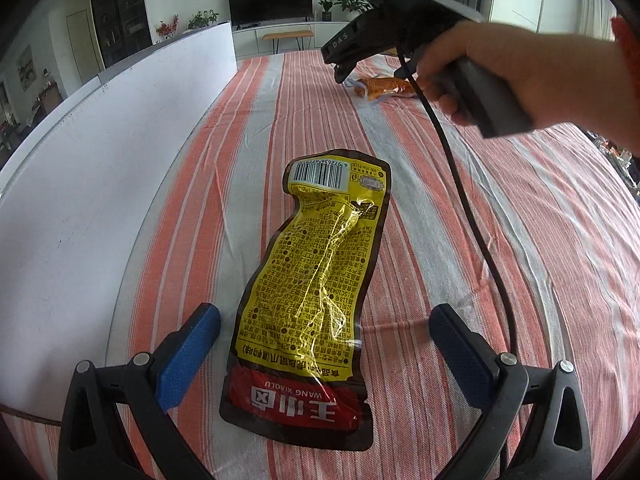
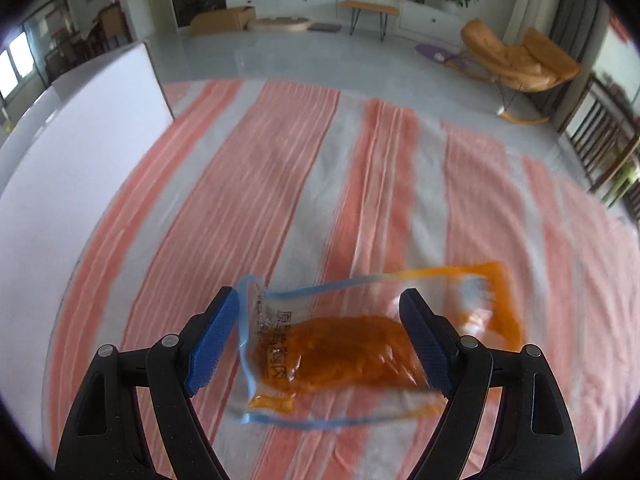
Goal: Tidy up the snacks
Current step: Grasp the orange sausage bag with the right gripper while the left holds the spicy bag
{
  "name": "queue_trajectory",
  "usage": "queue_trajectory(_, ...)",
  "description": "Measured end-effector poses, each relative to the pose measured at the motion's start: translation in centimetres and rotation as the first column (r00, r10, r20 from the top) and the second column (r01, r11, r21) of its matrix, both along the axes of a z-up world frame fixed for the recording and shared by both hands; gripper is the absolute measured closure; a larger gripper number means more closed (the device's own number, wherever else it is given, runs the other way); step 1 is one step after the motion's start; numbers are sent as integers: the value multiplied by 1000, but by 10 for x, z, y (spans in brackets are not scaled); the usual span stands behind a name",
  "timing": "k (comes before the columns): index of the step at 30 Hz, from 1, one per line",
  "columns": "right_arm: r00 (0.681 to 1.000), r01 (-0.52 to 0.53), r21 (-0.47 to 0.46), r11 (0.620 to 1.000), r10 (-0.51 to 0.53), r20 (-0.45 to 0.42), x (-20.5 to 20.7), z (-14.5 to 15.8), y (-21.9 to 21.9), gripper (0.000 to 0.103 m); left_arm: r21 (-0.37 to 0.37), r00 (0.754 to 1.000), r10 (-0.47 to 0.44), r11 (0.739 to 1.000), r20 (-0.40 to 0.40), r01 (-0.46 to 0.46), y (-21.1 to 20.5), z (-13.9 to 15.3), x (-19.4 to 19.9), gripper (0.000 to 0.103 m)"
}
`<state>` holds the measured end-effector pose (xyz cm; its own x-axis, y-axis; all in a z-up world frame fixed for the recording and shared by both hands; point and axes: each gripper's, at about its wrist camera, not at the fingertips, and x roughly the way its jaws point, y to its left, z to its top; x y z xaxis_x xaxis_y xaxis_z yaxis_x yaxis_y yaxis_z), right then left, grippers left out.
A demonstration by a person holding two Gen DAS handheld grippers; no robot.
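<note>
Left gripper (image 1: 324, 344) open, straddling the yellow Wang Xiaolu snack pouch (image 1: 320, 280) lying flat mid-tablecloth (image 1: 500, 240). Right gripper (image 2: 320, 344) open over the clear orange snack pouch (image 2: 344, 344) nearer the far edge. Both should drop lower, centre, then pinch a pouch edge: the film looks slippery.

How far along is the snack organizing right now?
Nothing looks sorted yet. The yellow snack pouch lies flat on the striped cloth, between the open left gripper. The clear packet with orange food also lies on the cloth, between the open right gripper. Neither is gripped; both still need picking up and placing.
</note>
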<state>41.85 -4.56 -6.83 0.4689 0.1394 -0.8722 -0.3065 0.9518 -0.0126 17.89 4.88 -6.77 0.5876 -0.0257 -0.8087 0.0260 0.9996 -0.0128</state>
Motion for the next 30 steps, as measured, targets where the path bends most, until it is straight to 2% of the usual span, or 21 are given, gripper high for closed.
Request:
queue_trajectory(2, 1000, 14, 68, 998, -15, 8, -1, -2, -12, 18, 0, 1000, 0, 1000, 0, 0, 0, 0, 0, 0)
queue_trajectory(4, 1000, 9, 93, 996, -11, 13, -6, -2, -21, 19, 0, 1000, 0, 1000, 0, 0, 0, 0, -1, 0)
queue_trajectory(10, 990, -140, -34, 990, 140, 7, -35, -6, -22, 19, 0, 1000, 1, 1000, 0, -1, -1, 0, 1, 0)
queue_trajectory(15, 977, -212, -27, 977, 212, 4, -67, -4, -42, 19, 0, 1000, 1, 1000, 0, -1, 2, 2, -4, 0)
queue_trajectory(22, 935, -354, -66, 933, 351, -51, -167, -3, -89, 19, 0, 1000, 1, 1000, 0, -1, 1, 2, -4, 0)
queue_trajectory(24, 934, -356, -84, 931, 352, -53, -192, 1, -106, 19, -1, 1000, 1, 1000, 0, -1, 1, 2, -3, 0)
queue_trajectory(28, 963, -270, 33, 962, 269, 31, -219, 35, -144, 18, -1, 1000, 1, 1000, 1, -1, 1, 2, -3, 0)
queue_trajectory(30, 985, -174, 169, 970, 168, 48, -221, 58, -166, 18, -1, 1000, 2, 1000, 1, -2, 1, 2, -3, 0)
